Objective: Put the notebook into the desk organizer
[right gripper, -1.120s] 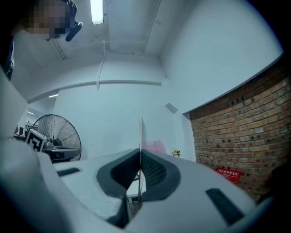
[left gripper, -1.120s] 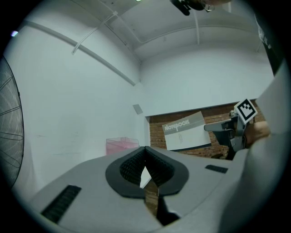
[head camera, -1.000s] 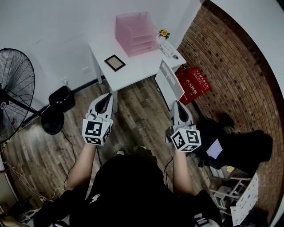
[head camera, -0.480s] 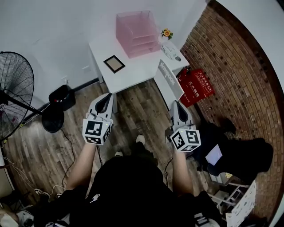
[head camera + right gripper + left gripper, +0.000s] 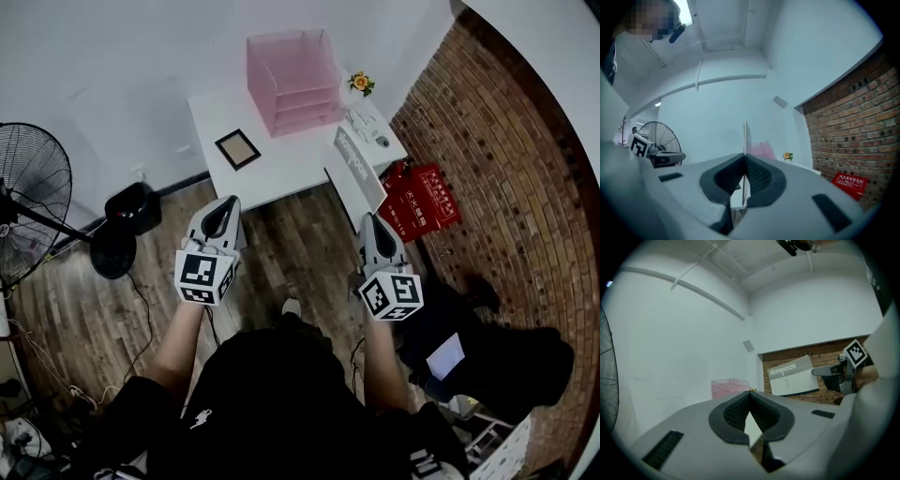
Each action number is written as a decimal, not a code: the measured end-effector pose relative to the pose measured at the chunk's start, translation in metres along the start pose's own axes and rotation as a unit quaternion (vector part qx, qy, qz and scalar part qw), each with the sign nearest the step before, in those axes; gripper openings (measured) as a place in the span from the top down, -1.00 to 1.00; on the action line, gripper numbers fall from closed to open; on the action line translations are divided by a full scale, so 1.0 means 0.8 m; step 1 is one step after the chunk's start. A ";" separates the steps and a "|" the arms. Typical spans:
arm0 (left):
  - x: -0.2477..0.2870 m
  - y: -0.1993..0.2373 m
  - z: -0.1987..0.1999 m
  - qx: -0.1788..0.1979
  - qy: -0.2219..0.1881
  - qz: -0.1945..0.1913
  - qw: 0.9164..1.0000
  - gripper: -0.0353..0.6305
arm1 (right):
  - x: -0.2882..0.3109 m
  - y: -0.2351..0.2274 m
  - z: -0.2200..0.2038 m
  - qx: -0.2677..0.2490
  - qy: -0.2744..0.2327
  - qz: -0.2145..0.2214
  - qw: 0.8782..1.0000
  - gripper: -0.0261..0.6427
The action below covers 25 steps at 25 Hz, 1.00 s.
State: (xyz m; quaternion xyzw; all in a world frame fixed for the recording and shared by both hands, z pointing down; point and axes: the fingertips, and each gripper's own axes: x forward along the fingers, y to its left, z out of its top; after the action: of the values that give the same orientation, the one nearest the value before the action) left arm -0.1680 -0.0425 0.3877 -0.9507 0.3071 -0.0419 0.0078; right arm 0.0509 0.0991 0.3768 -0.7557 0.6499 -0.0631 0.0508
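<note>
Grey notebook (image 5: 359,173) stood on edge, long axis fwd toward pink organizer (image 5: 292,70), pinched by R gripper (image 5: 372,220); L gripper (image 5: 223,208) pressed together, empty.

We read it as a small office room: white counter (image 5: 286,159) with pink desk organizer (image 5: 292,67), brick wall (image 5: 506,169), wood floor (image 5: 281,248), standing fan (image 5: 33,211).

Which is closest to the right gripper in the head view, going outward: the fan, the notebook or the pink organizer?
1. Notebook: clamped in the right gripper, just ahead of it.
2. Pink organizer: on the white table, ahead and slightly left.
3. Fan: far left, on the floor.
</note>
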 end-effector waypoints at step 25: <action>0.143 -0.043 -0.018 -0.003 0.044 0.050 0.998 0.89 | 0.122 -0.115 -0.033 0.059 0.032 0.092 0.993 0.90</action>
State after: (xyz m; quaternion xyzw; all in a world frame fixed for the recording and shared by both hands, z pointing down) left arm -0.0570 -0.0814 0.4117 -0.9315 0.3542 -0.0823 -0.0061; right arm 0.1506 0.0169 0.4206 -0.6858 0.7132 -0.1207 0.0797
